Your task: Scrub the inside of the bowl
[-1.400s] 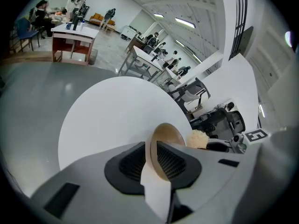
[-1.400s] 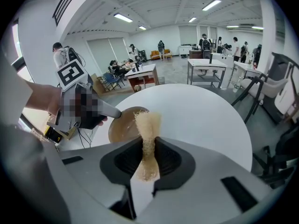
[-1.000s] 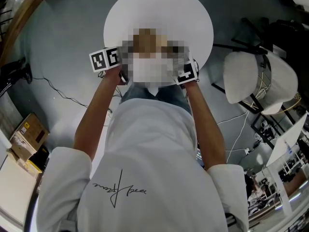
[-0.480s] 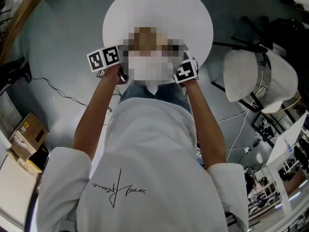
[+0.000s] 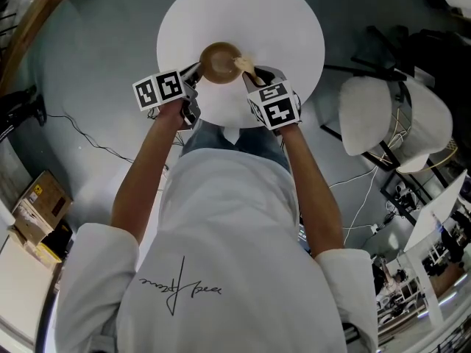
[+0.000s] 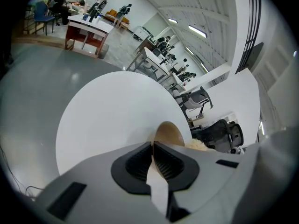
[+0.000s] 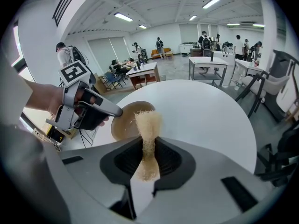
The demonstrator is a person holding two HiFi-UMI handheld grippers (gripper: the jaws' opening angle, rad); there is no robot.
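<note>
Your right gripper (image 7: 148, 146): fingers clamped on the loofah scrubber (image 7: 147, 120), which is fibrous, springy and light. Grip it low.
Your left gripper (image 6: 152, 147): fingers have just been closing and now pinch the bowl (image 5: 219, 61) rim at 8 o'clock.
Bowl: apparently wooden, stiff and light, so it may skid. Steady it by the rim.
Surface (image 5: 294, 28): round and white, with the bowl near its middle.

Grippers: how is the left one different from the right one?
The left gripper has just been closing its jaws on the thin rim of the brown bowl; the right gripper pinches a pale fibrous scrubber. The left gripper's jaws nearly meet; the right gripper's stand wider apart. Both are grey and hold something.
</note>
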